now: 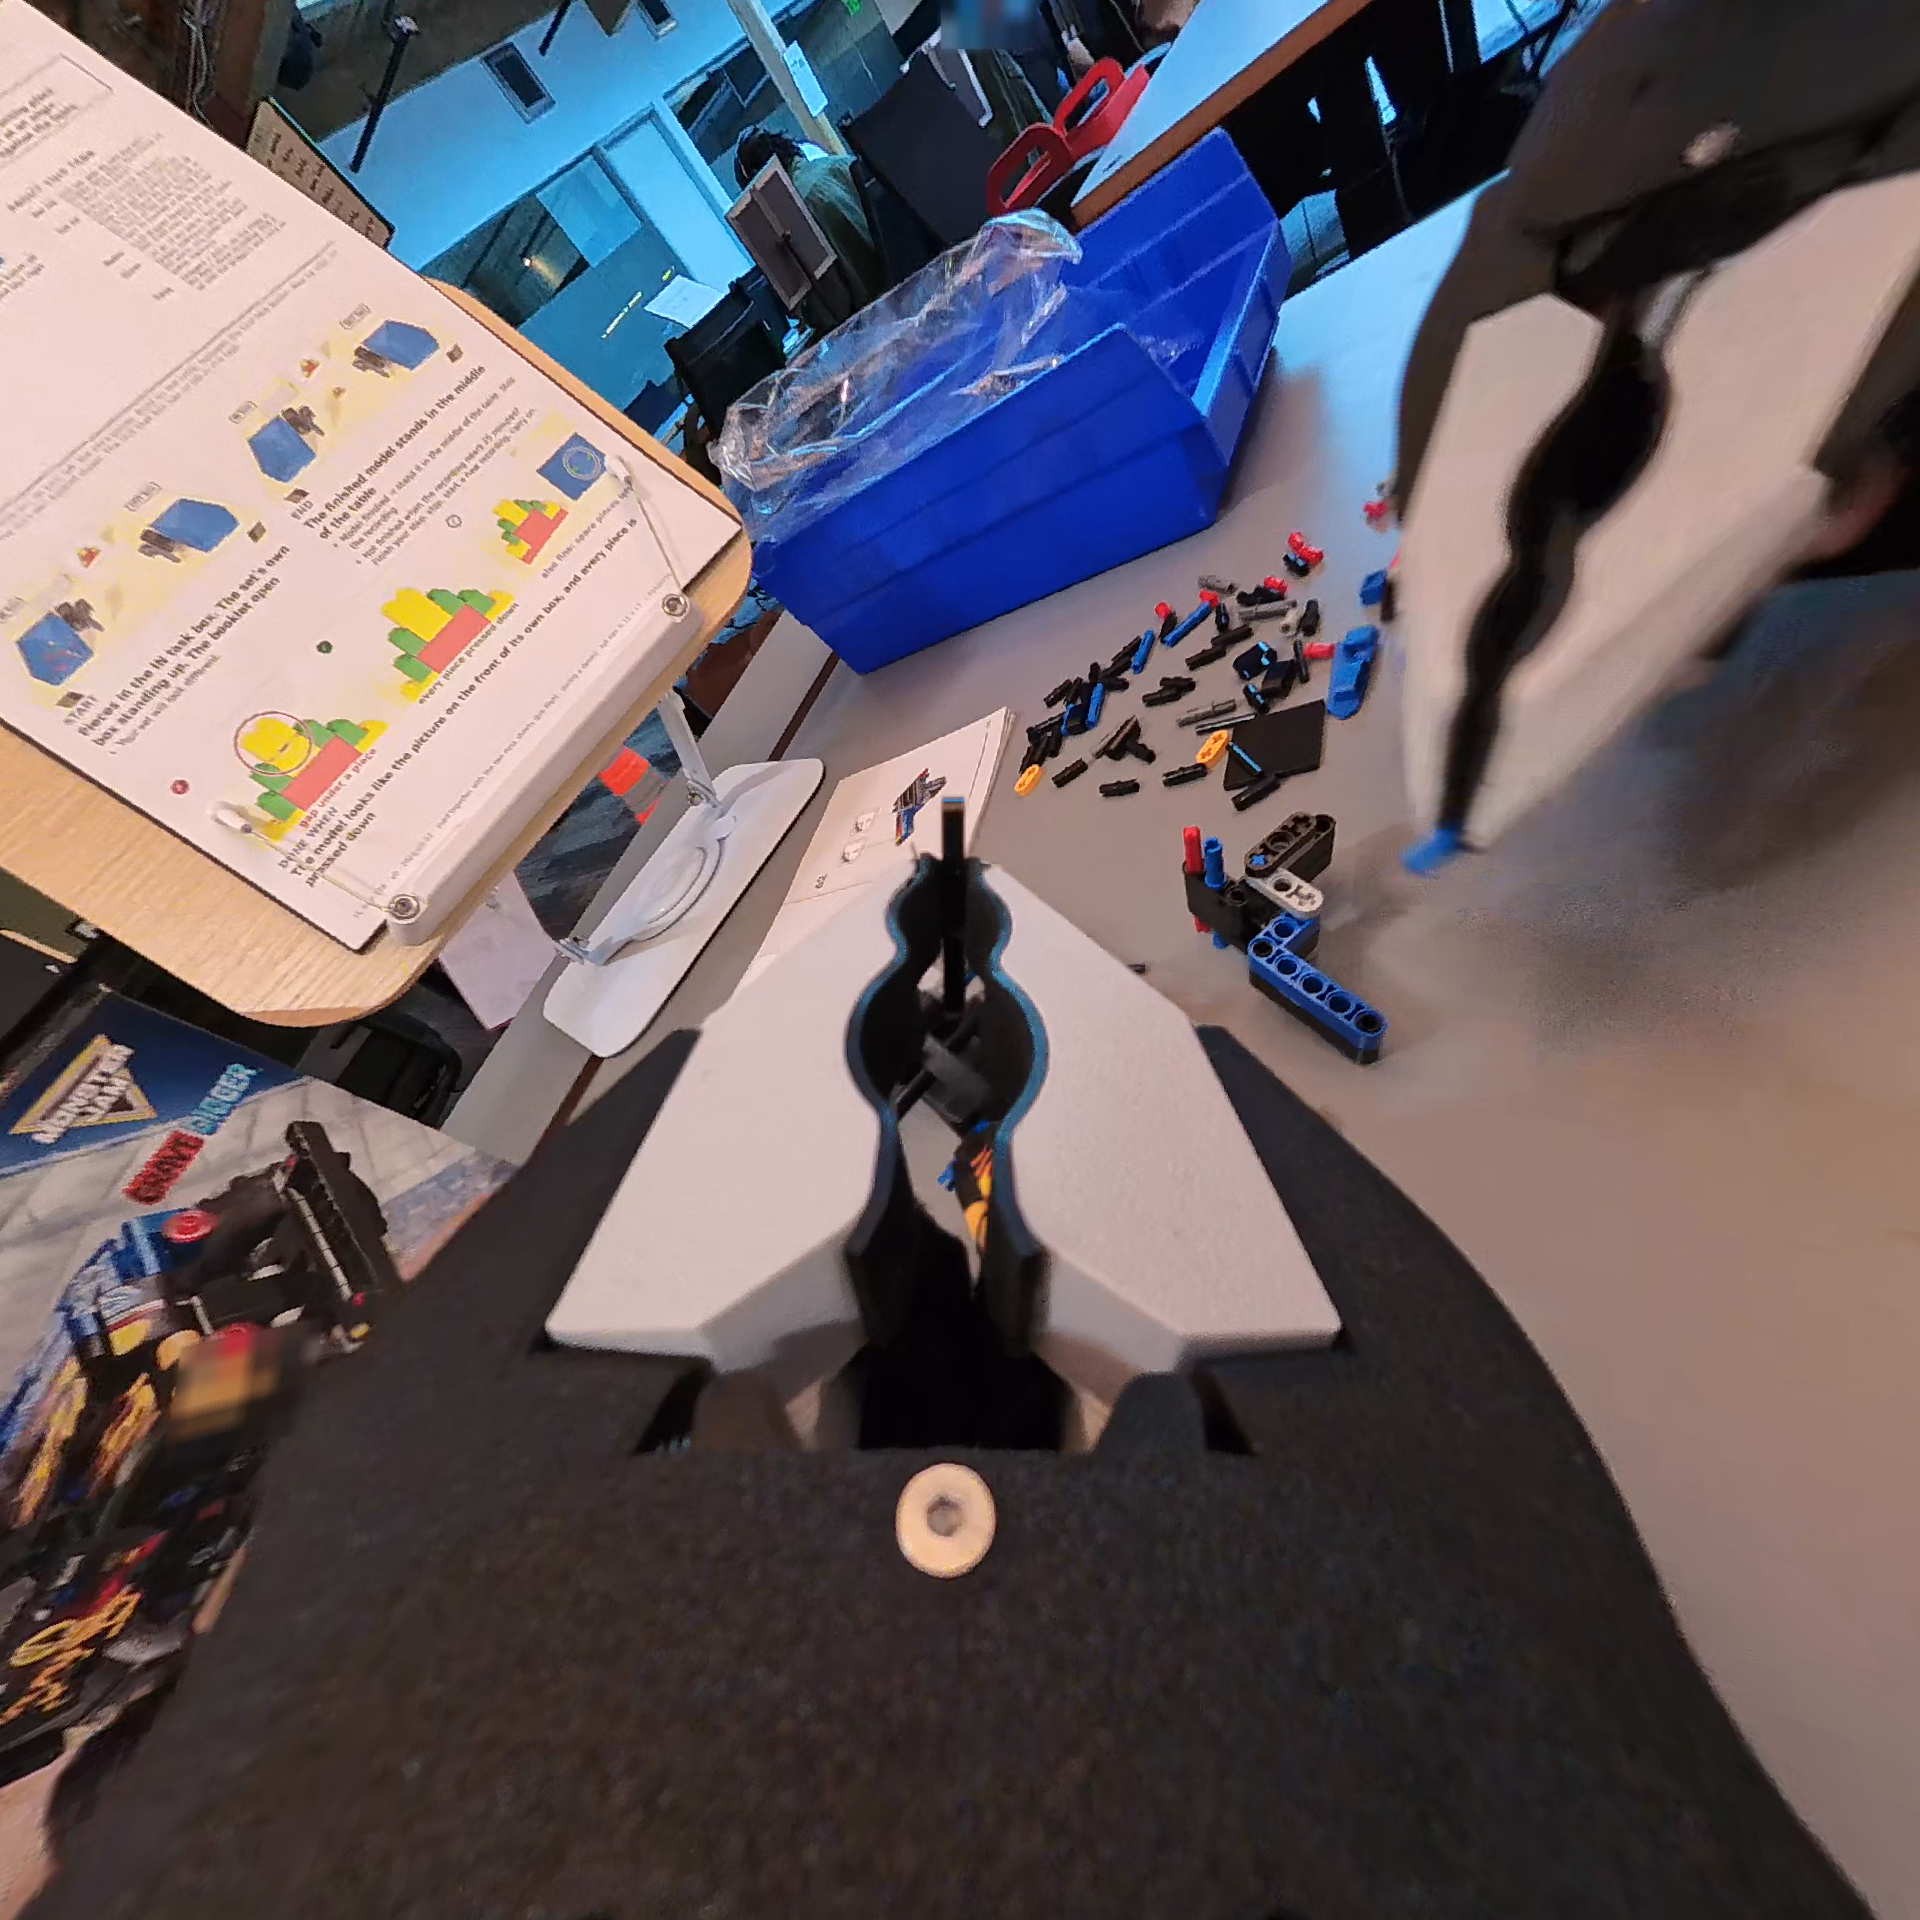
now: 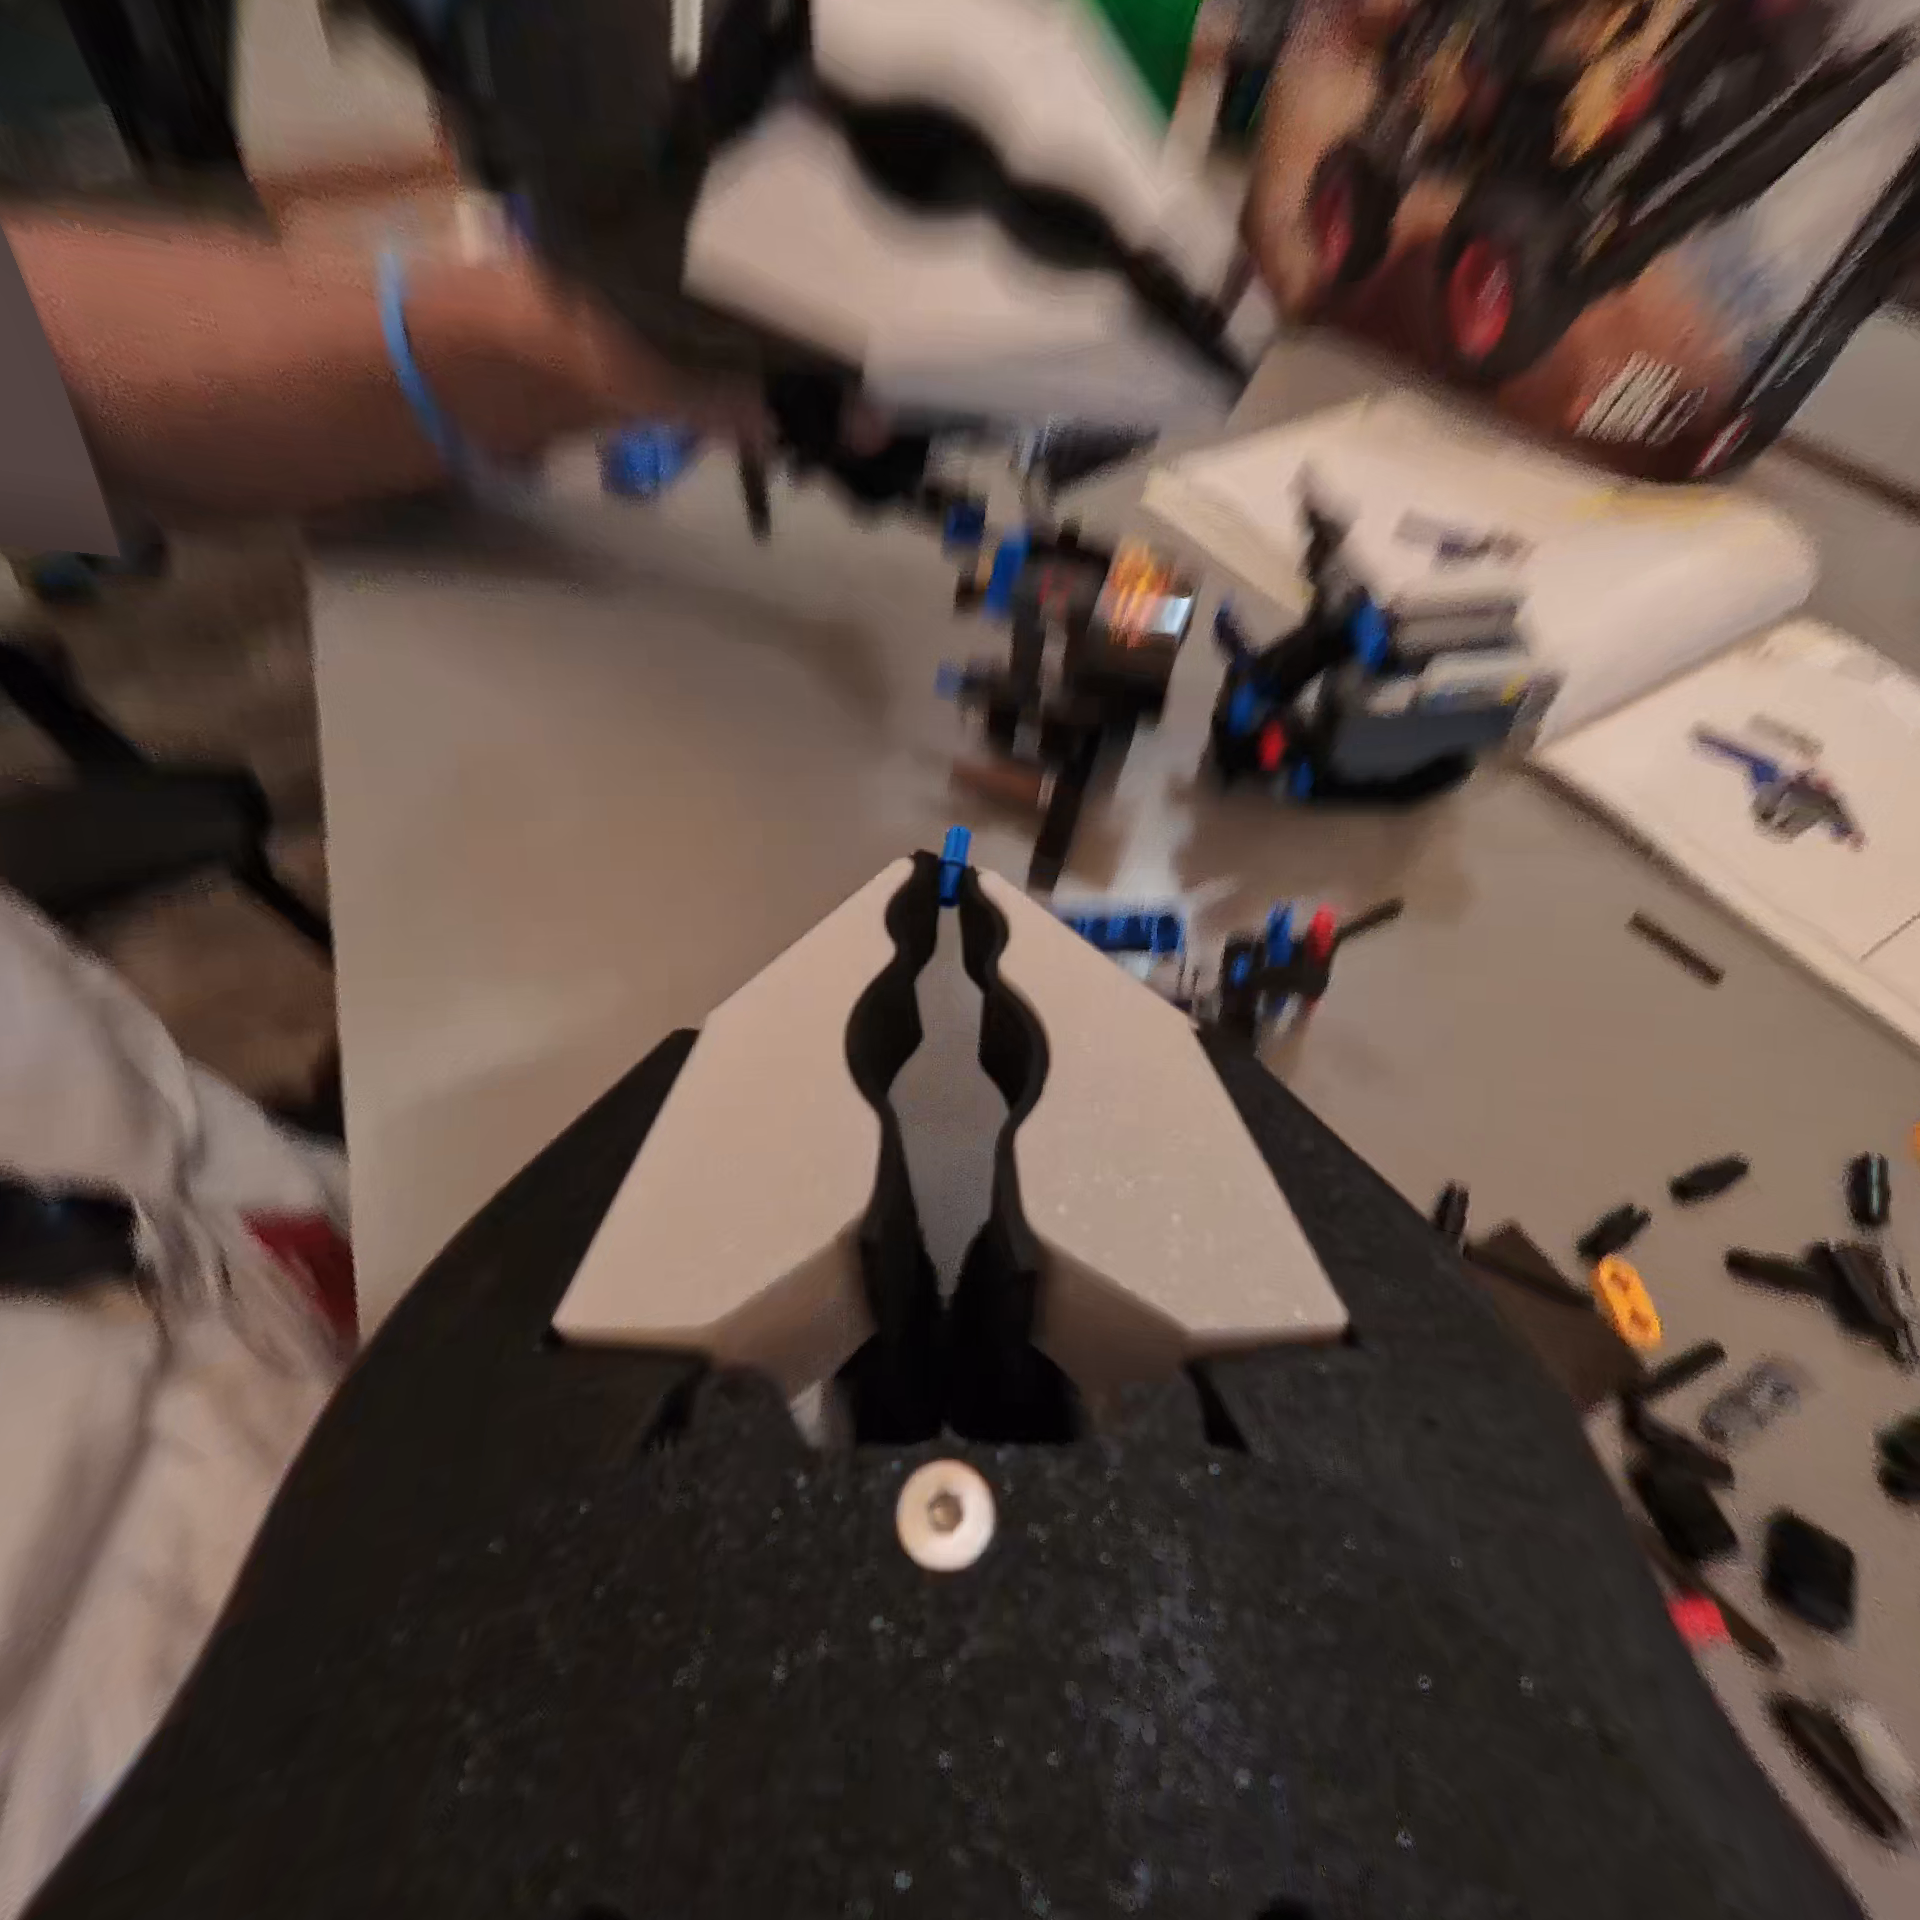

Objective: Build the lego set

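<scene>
Left wrist view: left gripper clamped on a black assembly, its thin black bar pointing straight out past the tips, long axis along the fingers. Right gripper pinches a small blue pin at its tips, axis fwd too. On the surface: loose pieces, half-built blue/black chunk, blue bin, booklet.
</scene>
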